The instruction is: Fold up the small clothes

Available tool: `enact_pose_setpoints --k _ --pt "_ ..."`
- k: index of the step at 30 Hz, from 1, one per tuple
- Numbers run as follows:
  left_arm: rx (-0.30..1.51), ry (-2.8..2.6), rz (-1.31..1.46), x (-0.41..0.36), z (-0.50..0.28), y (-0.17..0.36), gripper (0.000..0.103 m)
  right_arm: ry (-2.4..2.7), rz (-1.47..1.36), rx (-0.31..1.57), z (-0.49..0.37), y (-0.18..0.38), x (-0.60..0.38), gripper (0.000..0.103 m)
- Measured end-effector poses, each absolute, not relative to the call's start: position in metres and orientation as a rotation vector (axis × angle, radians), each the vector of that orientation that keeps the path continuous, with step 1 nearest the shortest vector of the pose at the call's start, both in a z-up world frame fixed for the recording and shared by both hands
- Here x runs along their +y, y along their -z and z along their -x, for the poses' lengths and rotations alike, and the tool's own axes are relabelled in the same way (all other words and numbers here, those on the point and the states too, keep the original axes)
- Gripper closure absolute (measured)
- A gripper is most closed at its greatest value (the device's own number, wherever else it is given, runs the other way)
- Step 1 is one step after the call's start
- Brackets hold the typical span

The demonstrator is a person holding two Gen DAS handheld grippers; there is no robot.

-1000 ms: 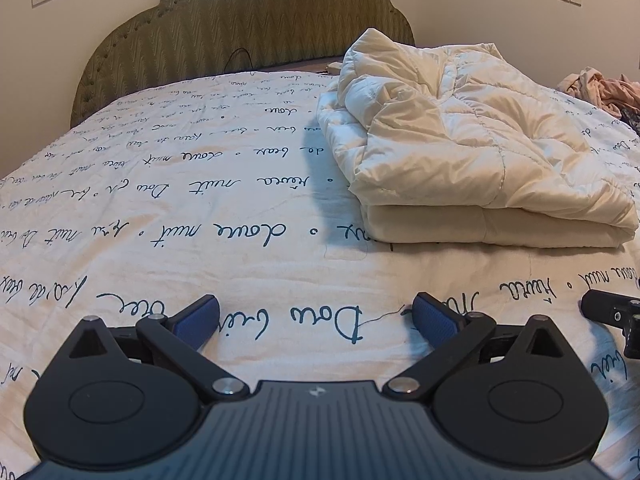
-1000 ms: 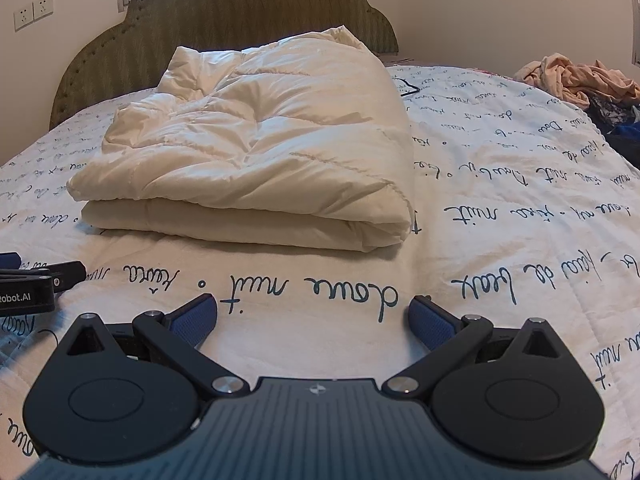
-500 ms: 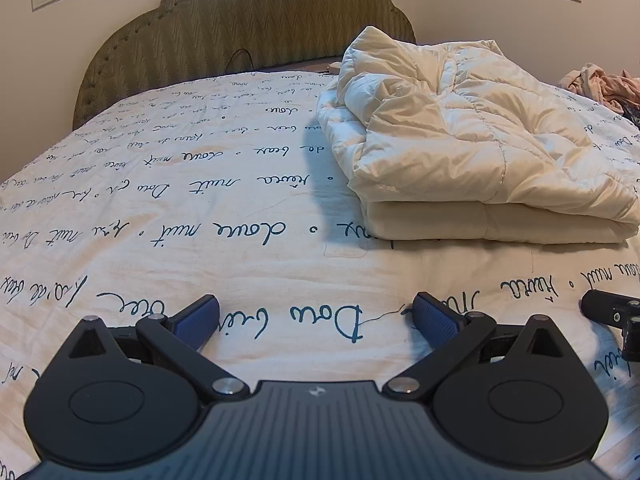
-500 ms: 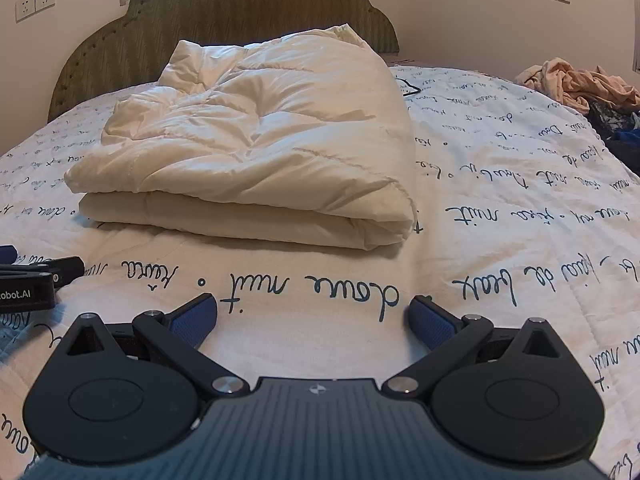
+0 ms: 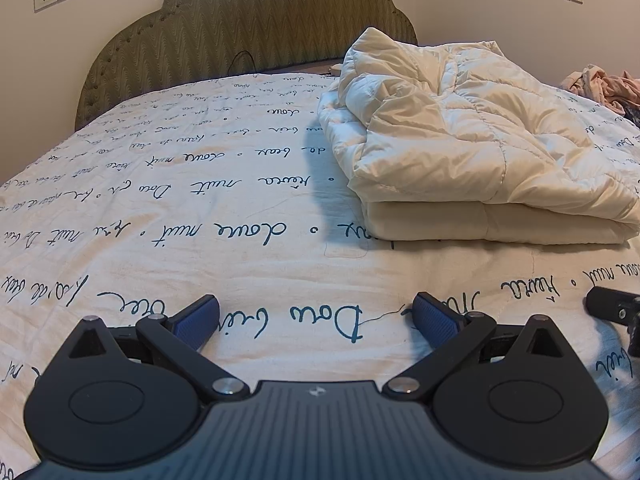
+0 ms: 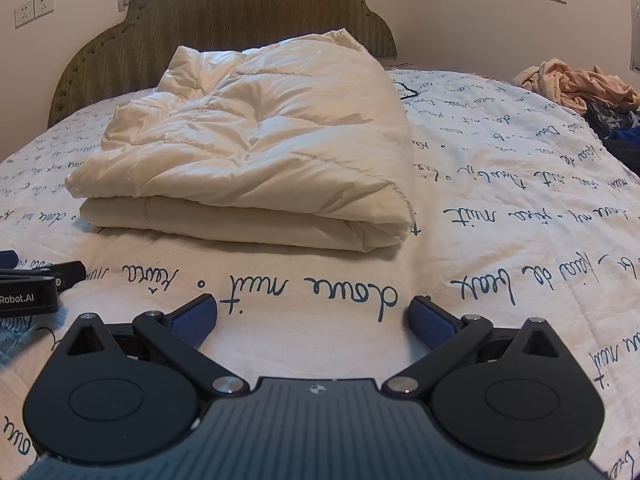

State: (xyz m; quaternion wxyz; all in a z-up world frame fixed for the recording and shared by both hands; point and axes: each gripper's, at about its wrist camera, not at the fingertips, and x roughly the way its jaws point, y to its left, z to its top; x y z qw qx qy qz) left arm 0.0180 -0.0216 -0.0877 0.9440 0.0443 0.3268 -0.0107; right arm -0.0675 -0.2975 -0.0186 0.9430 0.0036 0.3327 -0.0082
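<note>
While nothing is gripped: both tools sit low over the bedspread [image 5: 168, 216].
Left gripper [image 5: 316, 312]: fingers spread, empty, level.
Right gripper [image 6: 312, 316]: fingers spread, empty, level.
Clothes [image 6: 576, 84]: heaped far right, well apart.
Risk: folded quilt [image 6: 256, 168] lies ahead; snagging likely on the reach.

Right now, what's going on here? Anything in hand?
Nothing is held. The left gripper and right gripper both sit open, low over the script-printed bedspread, side by side. A folded cream quilted piece lies ahead of them, untouched. A rumpled heap of pinkish clothes sits at the far right edge of the bed, unfolded. No grasp has been made at this moment.
</note>
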Motion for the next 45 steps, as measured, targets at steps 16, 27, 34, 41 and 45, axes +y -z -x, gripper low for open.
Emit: enact_pose_setpoints --k 16,27,34,41,45 --pt "0.663 0.016 -0.093 -0.023 -0.017 0.089 0.0 0.055 0.018 0.703 0.065 0.021 -0.294 0.0" --pt "0.665 0.012 -0.105 -0.025 -0.018 0.09 0.0 0.056 0.02 0.702 0.064 0.021 -0.293 0.0" --pt "0.664 0.011 -0.11 -0.025 -0.018 0.09 0.0 0.055 0.019 0.702 0.064 0.021 -0.293 0.0" --pt "0.664 0.011 -0.109 -0.025 -0.018 0.09 0.0 0.055 0.02 0.702 0.064 0.021 -0.293 0.0" --pt "0.664 0.011 -0.109 -0.025 -0.018 0.09 0.0 0.055 0.019 0.702 0.064 0.021 -0.293 0.0"
